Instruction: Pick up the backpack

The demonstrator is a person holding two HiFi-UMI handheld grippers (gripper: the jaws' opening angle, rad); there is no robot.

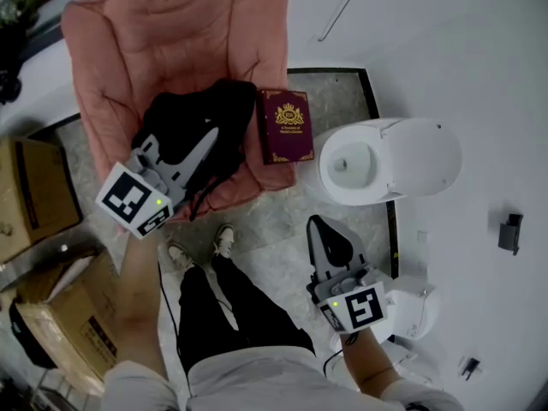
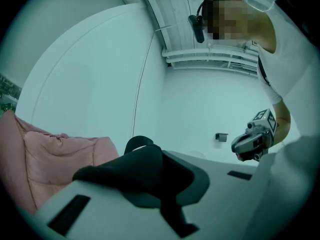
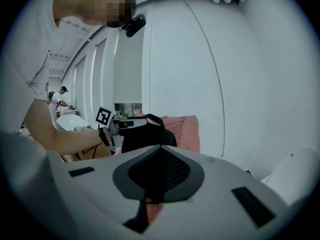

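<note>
A black backpack point(image 1: 229, 110) rests on the seat of a pink armchair point(image 1: 171, 32). My left gripper point(image 1: 211, 137) is over its top, shut on the backpack's strap. In the left gripper view a black strap loop point(image 2: 138, 142) pokes up just past the closed jaws. The right gripper view shows the backpack point(image 3: 148, 136) hanging upright below the left gripper point(image 3: 119, 126). My right gripper point(image 1: 329, 232) hovers over the floor, apart from the chair. It is shut with nothing in it.
A dark red book point(image 1: 287, 125) leans at the chair's right side. A white round bowl-like fixture point(image 1: 390, 159) stands to the right of it. Cardboard boxes point(image 1: 30, 197) sit at the left. The person's legs and shoes point(image 1: 223, 240) are in front of the chair.
</note>
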